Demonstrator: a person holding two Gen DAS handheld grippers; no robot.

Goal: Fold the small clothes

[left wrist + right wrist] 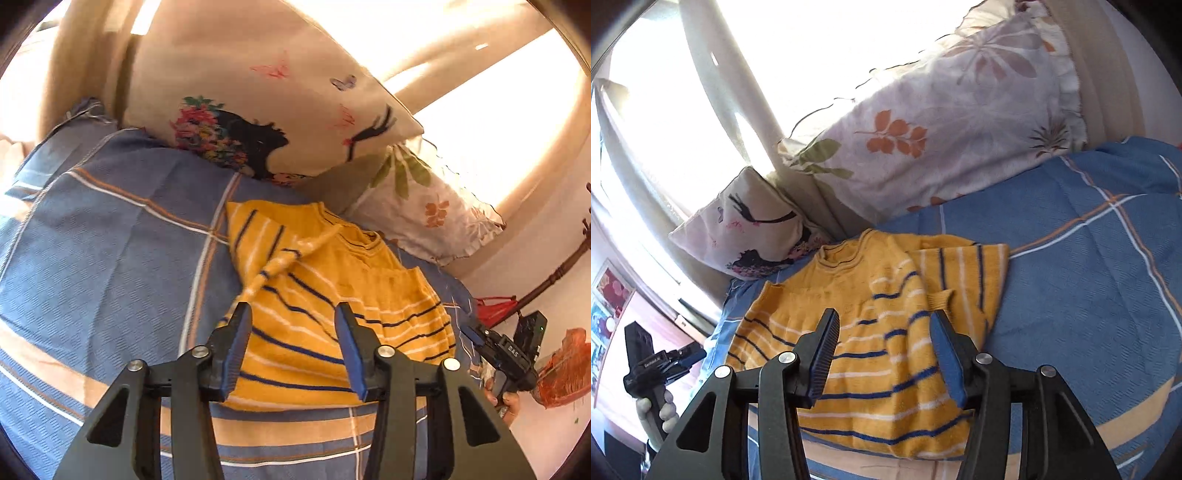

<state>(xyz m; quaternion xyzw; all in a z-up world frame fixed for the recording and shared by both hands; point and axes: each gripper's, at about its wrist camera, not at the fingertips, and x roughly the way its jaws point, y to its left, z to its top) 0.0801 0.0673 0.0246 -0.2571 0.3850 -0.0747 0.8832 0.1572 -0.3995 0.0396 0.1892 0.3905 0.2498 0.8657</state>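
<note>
A small yellow knit sweater (317, 306) with navy and white stripes lies on the blue checked bedsheet (110, 251). One sleeve is folded in across its body. It also shows in the right wrist view (871, 332). My left gripper (293, 315) is open and empty, hovering over the sweater's lower part. My right gripper (884, 321) is open and empty above the sweater's hem area. The right gripper also shows at the sweater's far edge in the left wrist view (498, 347). The left gripper shows at the left edge of the right wrist view (665, 360).
A cream pillow with a printed figure (266, 110) and a floral frilled pillow (424, 206) lean at the head of the bed, just beyond the sweater's collar. A bright window and curtains (701, 74) lie behind. Red items (561, 369) stand off the bed's side.
</note>
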